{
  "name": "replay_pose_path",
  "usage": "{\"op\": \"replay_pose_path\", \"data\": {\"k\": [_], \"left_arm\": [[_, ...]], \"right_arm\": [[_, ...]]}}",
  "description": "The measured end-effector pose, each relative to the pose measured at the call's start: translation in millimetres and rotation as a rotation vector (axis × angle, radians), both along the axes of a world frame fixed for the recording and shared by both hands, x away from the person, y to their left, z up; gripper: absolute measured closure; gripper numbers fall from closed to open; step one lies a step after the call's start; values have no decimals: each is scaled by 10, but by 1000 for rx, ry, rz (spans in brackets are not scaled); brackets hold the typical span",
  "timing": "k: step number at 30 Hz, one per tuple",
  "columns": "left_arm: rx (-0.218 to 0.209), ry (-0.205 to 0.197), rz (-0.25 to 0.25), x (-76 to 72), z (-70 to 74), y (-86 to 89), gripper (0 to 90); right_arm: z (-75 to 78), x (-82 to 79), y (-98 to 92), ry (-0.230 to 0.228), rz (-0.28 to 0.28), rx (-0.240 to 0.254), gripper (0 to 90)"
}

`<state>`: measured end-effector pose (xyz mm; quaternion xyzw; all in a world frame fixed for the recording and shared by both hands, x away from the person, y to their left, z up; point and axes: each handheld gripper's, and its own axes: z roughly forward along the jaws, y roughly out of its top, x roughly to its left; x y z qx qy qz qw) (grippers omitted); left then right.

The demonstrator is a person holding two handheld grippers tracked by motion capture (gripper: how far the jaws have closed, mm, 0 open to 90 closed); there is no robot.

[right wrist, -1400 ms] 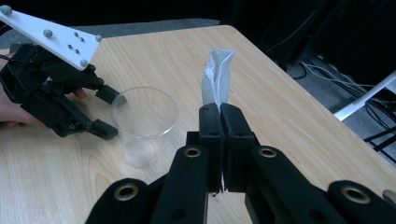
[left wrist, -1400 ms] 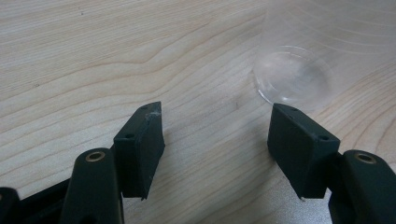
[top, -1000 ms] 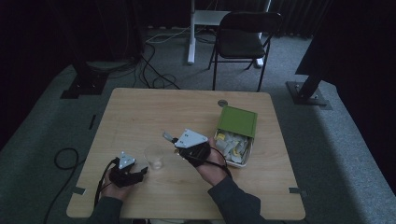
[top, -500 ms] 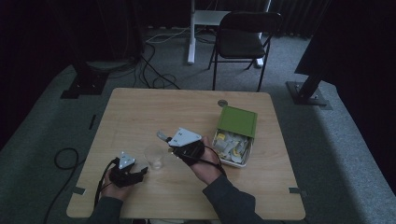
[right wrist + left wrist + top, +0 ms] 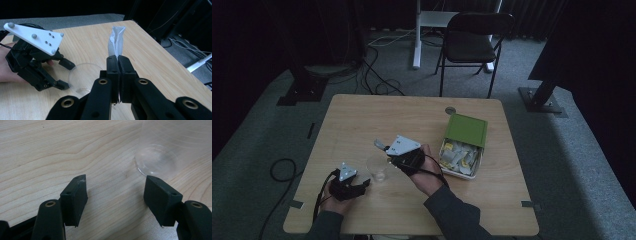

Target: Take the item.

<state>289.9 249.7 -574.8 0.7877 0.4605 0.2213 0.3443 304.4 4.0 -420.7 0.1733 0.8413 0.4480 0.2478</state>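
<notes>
A: Holding a small white packet [image 5: 116, 40] in its tightly closed jaws, the right claw [image 5: 384, 146] has moved left from the green tin [image 5: 464, 145] and is now above the clear cup [image 5: 377, 167].

B: And the left claw [image 5: 115, 187]?

A: It has stayed at the near left of the counter [image 5: 362, 115], jaws wide open and empty, the cup just beside its tips.

B: So I judge the packet should go into the cup next.

High view overhead, far; tool views close; all share cup [image 5: 377, 167].
</notes>
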Motion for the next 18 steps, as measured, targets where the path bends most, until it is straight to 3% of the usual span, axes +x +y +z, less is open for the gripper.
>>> {"op": "replay_pose_path", "data": {"k": [18], "left_arm": [[1,0,-1,-2,0,0,363]], "right_arm": [[-45,44,275,16,40,-2,885]]}}
